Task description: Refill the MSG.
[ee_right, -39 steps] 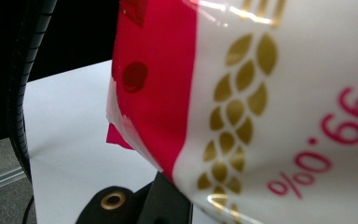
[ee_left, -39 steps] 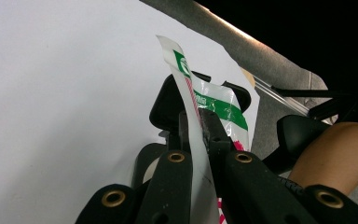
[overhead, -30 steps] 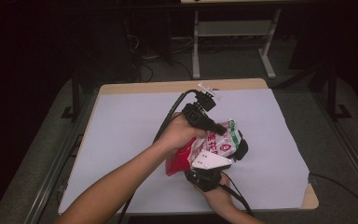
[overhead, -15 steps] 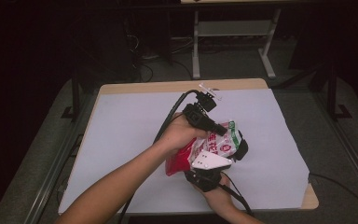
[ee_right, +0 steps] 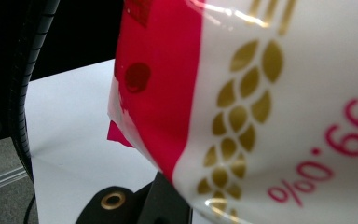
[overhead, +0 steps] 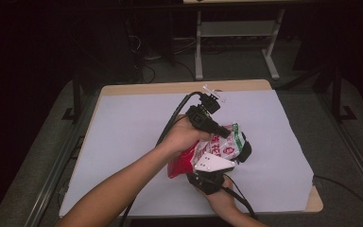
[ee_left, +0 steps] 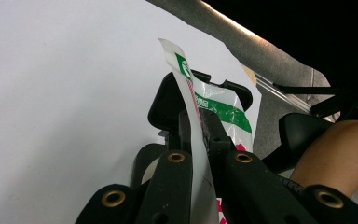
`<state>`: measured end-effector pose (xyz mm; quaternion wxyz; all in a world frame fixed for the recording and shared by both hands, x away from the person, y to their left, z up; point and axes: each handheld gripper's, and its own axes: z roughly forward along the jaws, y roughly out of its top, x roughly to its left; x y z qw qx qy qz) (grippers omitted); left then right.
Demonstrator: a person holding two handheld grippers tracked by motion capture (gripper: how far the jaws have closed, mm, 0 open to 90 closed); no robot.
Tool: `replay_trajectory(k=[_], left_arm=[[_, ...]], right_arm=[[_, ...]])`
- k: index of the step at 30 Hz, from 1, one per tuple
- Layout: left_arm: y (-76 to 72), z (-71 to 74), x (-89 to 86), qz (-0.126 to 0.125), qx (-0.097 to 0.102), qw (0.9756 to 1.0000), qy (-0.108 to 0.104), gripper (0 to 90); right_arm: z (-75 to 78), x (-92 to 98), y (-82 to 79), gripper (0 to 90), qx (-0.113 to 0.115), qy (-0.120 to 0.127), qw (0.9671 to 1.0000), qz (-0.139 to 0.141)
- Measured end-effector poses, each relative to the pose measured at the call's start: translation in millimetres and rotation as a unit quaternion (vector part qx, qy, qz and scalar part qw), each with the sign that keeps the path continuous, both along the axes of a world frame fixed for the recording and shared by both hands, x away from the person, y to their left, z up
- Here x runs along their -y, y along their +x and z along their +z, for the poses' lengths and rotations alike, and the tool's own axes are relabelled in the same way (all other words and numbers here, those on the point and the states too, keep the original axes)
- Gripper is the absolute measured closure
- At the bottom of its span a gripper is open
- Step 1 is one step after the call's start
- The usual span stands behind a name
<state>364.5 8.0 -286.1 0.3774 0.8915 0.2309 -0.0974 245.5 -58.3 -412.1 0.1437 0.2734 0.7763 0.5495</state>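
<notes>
Now I have both the left hand-held gripper [ee_left: 198,126] and the right hand-held gripper [overhead: 217,163] clamped on the snack bag [overhead: 217,146], mid-frame above the desk [overhead: 123,127]; I'd pull apart evenly, gently.

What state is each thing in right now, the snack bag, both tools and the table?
Snack bag: lifted off the table, crumpled, held between both tools.
Left tool: shut on the bag's top edge, which stands upright between its jaws.
Right tool: shut; the bag lies close against its camera, grip point hidden.
Table: covered with a white sheet.
</notes>
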Motion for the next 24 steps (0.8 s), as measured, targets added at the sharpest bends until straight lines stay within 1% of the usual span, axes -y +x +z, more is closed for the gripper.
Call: replay_trajectory(k=[17, 24], left_arm=[[0.2, -1.9, 2.0, -0.001, -0.001, 1.0000, 0.001, 90.0], [0.5, -2.6, 3.0, -0.005, 0.001, 1.0000, 0.004, 90.0]], right_arm=[[-0.7, 0.0, 0.0, 90.0, -0.002, 0.001, 1.0000, 0.002], [-1.0, -0.3, -0.3, 90.0, -0.002, 0.001, 1.0000, 0.002]])
